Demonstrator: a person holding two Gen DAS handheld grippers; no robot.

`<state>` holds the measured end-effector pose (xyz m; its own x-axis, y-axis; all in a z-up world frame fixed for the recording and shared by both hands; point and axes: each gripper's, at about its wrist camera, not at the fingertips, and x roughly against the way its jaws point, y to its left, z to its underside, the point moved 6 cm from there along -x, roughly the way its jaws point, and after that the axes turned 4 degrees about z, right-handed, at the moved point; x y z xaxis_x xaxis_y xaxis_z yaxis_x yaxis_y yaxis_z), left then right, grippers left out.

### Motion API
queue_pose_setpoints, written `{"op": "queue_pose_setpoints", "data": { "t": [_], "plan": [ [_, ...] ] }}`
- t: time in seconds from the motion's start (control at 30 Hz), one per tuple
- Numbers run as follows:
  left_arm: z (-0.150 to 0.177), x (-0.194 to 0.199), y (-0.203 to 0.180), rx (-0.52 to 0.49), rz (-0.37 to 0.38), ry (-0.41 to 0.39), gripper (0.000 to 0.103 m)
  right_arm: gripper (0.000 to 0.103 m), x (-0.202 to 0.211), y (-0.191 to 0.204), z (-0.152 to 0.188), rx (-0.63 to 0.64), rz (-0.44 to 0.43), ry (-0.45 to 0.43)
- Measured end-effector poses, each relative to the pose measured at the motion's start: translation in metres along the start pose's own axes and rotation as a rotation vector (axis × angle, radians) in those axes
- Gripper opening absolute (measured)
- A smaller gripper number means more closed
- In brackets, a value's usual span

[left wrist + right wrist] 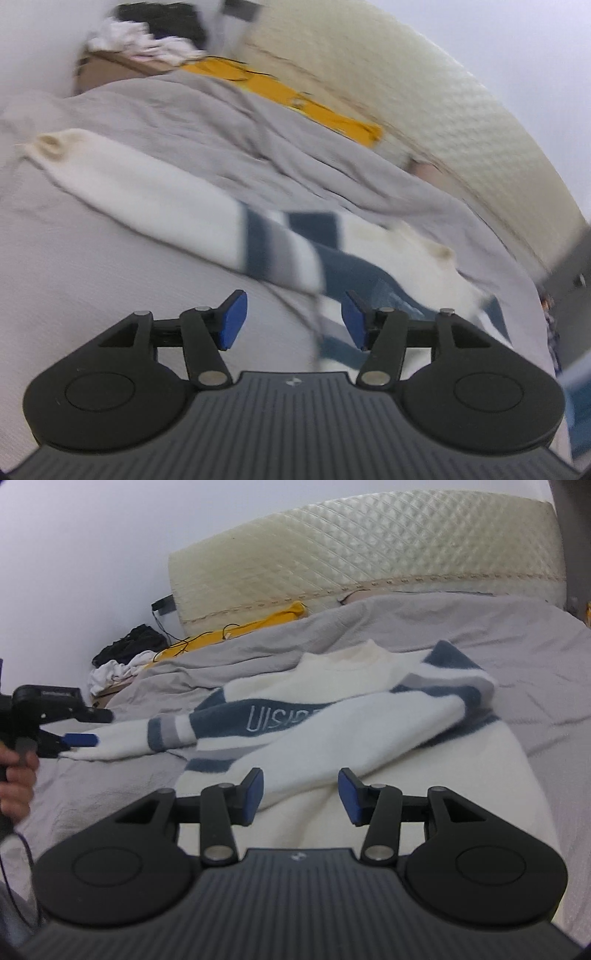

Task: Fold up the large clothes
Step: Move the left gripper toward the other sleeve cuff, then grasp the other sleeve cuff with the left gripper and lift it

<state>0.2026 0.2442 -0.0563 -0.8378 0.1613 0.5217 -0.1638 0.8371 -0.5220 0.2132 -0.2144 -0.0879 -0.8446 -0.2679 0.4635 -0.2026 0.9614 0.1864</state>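
A white sweater (332,672) with blue and grey stripes lies flat on the grey bed sheet (517,657), collar towards the far side. One sleeve (354,731) is folded across its body. The other sleeve (140,192) stretches out sideways, ending in a cuff (51,146). My right gripper (302,796) hovers open over the sweater's near edge, its blue pads apart and pressing on nothing. My left gripper (294,321) is open above the striped part, in a blurred view. In the right wrist view the left gripper (79,740) is by the outstretched sleeve's end, held by a hand (14,775).
A cream quilted mattress (369,554) leans against the wall behind the bed. A yellow cloth (258,624) with a thin black cable lies along its foot. A heap of black and white clothes (122,657) sits on a cardboard box (107,70) at the far left.
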Motion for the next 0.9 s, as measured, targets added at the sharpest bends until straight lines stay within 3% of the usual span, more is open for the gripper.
{"op": "queue_pose_setpoints", "data": {
  "t": [0.2,0.27,0.5,0.7,0.8,0.9],
  "plan": [
    [-0.041,0.008,0.107,0.246,-0.002,-0.024,0.07,0.051,-0.017,0.009,0.009,0.042,-0.018,0.057],
    [-0.047,0.003,0.138,0.313,0.023,-0.029,0.07,0.058,-0.024,0.011,0.01,0.039,-0.021,0.07],
    [-0.049,-0.054,0.218,0.502,0.076,-0.029,0.069,0.058,-0.046,0.02,0.021,0.085,-0.009,0.14],
    [-0.071,-0.088,0.247,0.514,0.156,-0.061,0.069,0.058,-0.071,0.022,0.021,0.082,0.029,0.173],
    [-0.082,-0.102,0.252,0.493,0.13,-0.043,0.067,0.058,-0.078,0.026,0.016,0.054,0.027,0.177],
    [-0.087,-0.115,0.255,0.477,0.08,-0.037,0.053,0.059,-0.084,0.029,0.014,0.054,0.025,0.171]
  ]
}}
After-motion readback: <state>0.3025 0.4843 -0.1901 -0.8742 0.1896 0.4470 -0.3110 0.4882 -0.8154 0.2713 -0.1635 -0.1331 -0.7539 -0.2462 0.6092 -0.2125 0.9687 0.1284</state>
